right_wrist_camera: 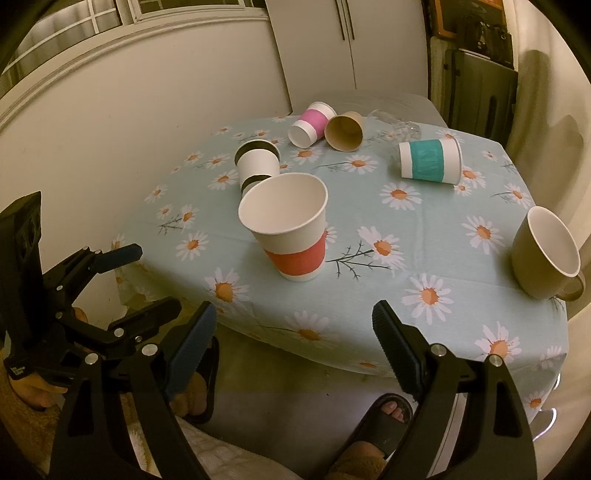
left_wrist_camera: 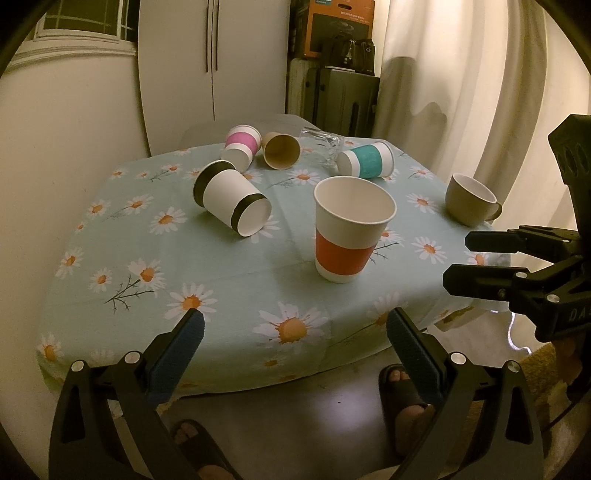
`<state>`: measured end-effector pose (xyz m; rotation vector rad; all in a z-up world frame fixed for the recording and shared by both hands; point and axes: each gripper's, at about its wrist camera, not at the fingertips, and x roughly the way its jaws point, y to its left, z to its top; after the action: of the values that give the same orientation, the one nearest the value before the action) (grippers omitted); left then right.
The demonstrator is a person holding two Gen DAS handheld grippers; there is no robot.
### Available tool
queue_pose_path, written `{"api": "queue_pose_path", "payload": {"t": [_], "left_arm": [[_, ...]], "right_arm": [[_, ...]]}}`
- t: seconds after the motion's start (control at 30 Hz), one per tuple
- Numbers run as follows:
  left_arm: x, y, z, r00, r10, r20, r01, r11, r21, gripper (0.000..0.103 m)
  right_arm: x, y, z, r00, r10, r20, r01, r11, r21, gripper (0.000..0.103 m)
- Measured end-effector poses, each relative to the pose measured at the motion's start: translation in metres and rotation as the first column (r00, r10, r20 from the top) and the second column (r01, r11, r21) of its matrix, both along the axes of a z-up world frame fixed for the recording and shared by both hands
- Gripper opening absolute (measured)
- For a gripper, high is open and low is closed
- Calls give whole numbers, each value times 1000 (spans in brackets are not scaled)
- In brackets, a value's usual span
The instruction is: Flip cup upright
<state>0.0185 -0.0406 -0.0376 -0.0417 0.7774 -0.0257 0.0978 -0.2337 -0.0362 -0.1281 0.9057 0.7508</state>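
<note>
The orange-banded paper cup (left_wrist_camera: pixel 349 229) stands upright near the middle of the daisy tablecloth (left_wrist_camera: pixel 221 280), mouth up, so it looks like the one cup already set right. The others lie on their sides. The black-banded paper cup (left_wrist_camera: pixel 232 197) is at about ten o'clock from it, mouth toward the camera. The pink-banded cup (left_wrist_camera: pixel 242 147), the plain brown paper cup (left_wrist_camera: pixel 280 151) and a toppled clear glass (left_wrist_camera: pixel 325 146) cluster toward twelve o'clock. The teal-banded cup (left_wrist_camera: pixel 367 159) sits at about one o'clock, and a beige ceramic mug (left_wrist_camera: pixel 471 199) rests tilted at three o'clock by the table's edge (its handle seems to prop it).

Both grippers hang off the near edge, over the floor and the person's sandalled feet, probably backed away between cups. The left gripper (left_wrist_camera: pixel 295 332) has its blue-padded fingers (left_wrist_camera: pixel 181 347) spread wide and holds nothing. The right gripper (right_wrist_camera: pixel 295 328) is spread just as wide and equally empty. My guess is that the black-banded cup, nearest of the fallen ones, is the likeliest next target.

Readable writing is scant: the letters "DA" on the right gripper's body in the left view. The orange box (left_wrist_camera: pixel 332 22) at the back carries print too blurred to read.
</note>
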Motion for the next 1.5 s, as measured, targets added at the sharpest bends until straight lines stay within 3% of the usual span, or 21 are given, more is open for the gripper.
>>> {"api": "queue_pose_path", "payload": {"t": [1.5], "left_arm": [[-2,3,-1,1000,-3,-7,3,1000,0,96]], "right_arm": [[-2,4,-2,1000,6,1,-6,1000,-14,85]]}}
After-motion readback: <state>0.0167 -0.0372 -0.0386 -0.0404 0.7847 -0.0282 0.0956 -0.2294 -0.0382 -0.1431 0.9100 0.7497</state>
